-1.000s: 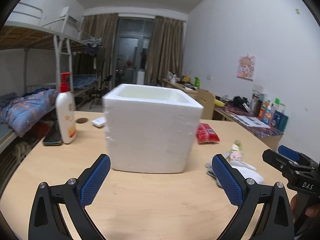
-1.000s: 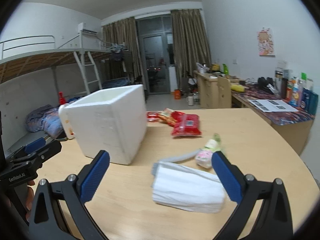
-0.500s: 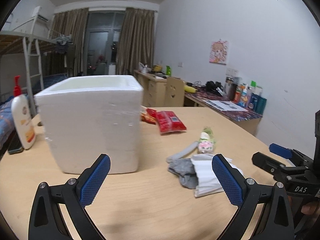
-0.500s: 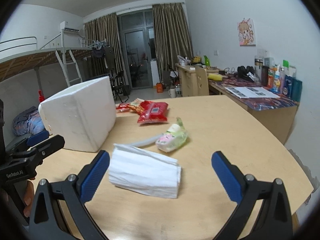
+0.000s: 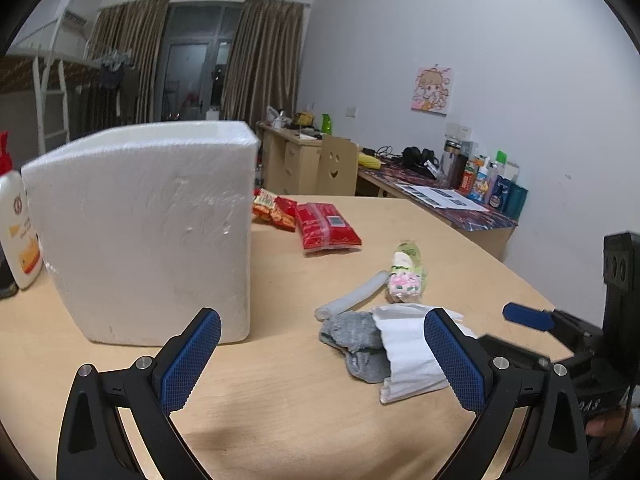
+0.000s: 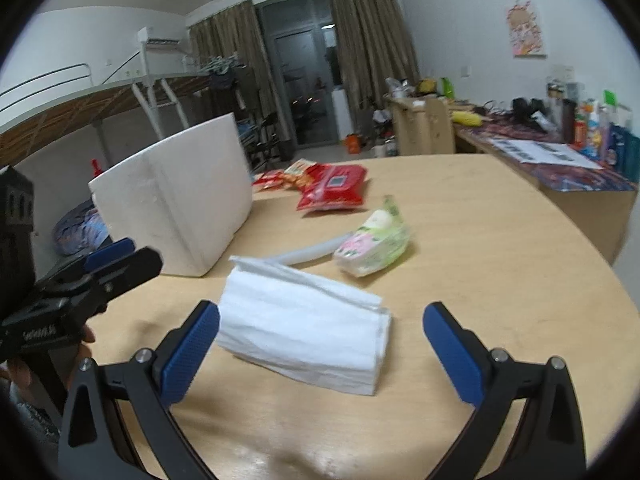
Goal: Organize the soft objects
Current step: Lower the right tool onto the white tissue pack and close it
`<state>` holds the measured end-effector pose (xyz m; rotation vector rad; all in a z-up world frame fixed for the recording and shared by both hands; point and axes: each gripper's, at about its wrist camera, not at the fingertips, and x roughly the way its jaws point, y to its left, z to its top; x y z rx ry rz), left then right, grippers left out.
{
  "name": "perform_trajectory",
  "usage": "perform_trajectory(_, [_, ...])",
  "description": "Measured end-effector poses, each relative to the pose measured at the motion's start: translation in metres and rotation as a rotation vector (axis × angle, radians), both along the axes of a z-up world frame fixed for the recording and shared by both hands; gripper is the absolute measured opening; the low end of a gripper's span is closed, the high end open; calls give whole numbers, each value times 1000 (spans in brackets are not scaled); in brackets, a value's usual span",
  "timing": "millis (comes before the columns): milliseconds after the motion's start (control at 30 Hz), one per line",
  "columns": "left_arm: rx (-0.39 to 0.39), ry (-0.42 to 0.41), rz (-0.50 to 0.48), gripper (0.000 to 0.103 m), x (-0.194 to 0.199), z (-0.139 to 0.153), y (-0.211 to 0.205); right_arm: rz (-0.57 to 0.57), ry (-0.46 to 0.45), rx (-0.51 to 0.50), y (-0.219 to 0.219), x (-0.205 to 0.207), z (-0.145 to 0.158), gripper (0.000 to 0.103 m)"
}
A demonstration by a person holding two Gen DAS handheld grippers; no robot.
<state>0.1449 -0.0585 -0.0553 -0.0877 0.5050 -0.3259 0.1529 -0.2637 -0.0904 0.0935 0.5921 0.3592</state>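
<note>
A white foam box [image 5: 148, 232] [image 6: 180, 204] stands on the round wooden table [image 5: 280, 408]. Right of it lie a white folded tissue pack [image 5: 408, 356] [image 6: 304, 328], a grey sock [image 5: 356, 340], a pale tube [image 5: 352, 296] [image 6: 308, 254], a green-pink packet [image 5: 406, 276] [image 6: 372, 244] and red packets [image 5: 324, 230] [image 6: 332, 190]. My left gripper [image 5: 320, 354] is open and empty, between the box and the sock. My right gripper [image 6: 320, 340] is open, its jaws on either side of the tissue pack, near it.
A lotion bottle [image 5: 16, 220] stands left of the box. A cluttered desk [image 5: 448, 200] and a chair [image 5: 338, 168] are behind the table on the right. A bunk bed [image 6: 100, 100] is at the left. The table edge [image 6: 592, 264] curves on the right.
The left gripper has swung right, so the box moved left in its view and the sock and tissue pack came in. The right gripper has moved closer to the tissue pack.
</note>
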Motion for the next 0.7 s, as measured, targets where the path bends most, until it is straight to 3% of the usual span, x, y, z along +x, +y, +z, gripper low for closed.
perform_trajectory(333, [-9,34,-3,102,5,-5,3,89,76,-54,18,13,-15,101])
perform_trajectory(400, [-4,36,-4,102,5,-6,3,100,85,-57,20,14,-16,90])
perform_trajectory(467, [-3,39,0,102,5,-6,4,108,100,-60,20,14,-18,66])
perform_trajectory(633, [-1,42,8,102,6,-7,5,124,125,-63,17,8,-20,22])
perform_trajectory(700, [1,40,7,102,6,-7,4,139,121,-71,15,1,-19,14])
